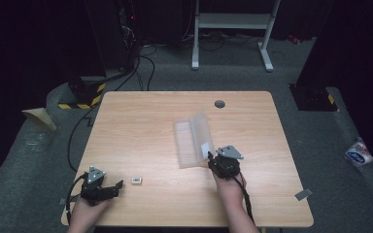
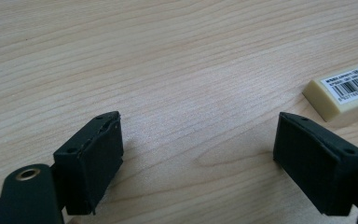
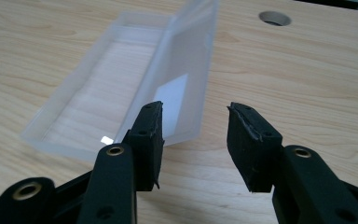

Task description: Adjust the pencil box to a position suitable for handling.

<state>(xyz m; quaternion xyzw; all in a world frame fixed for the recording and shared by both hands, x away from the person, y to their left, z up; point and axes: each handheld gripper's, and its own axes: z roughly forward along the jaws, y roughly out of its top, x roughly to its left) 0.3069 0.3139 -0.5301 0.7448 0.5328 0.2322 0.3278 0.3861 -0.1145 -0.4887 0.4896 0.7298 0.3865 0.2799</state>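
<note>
A translucent plastic box [image 1: 188,145] lies mid-table with its hinged lid [image 1: 205,132] standing up along its right side. In the right gripper view the box [image 3: 98,93] is empty and its lid [image 3: 186,79] carries a white label. My right gripper [image 1: 210,157] sits just off the box's near right corner; its jaws [image 3: 193,112] are open with nothing between them, the left one just in front of the lid's near end. A small cream eraser [image 1: 136,180] with a barcode label [image 2: 342,91] lies near the front left. My left gripper [image 1: 118,187] rests left of it, jaws [image 2: 200,126] wide open over bare wood.
A round cable hole [image 1: 219,103] [image 3: 274,18] sits in the wooden table [image 1: 141,126] near its far edge. Beyond the table stand a white desk frame [image 1: 233,22] and floor cables. A packet [image 1: 358,153] lies on the floor at right.
</note>
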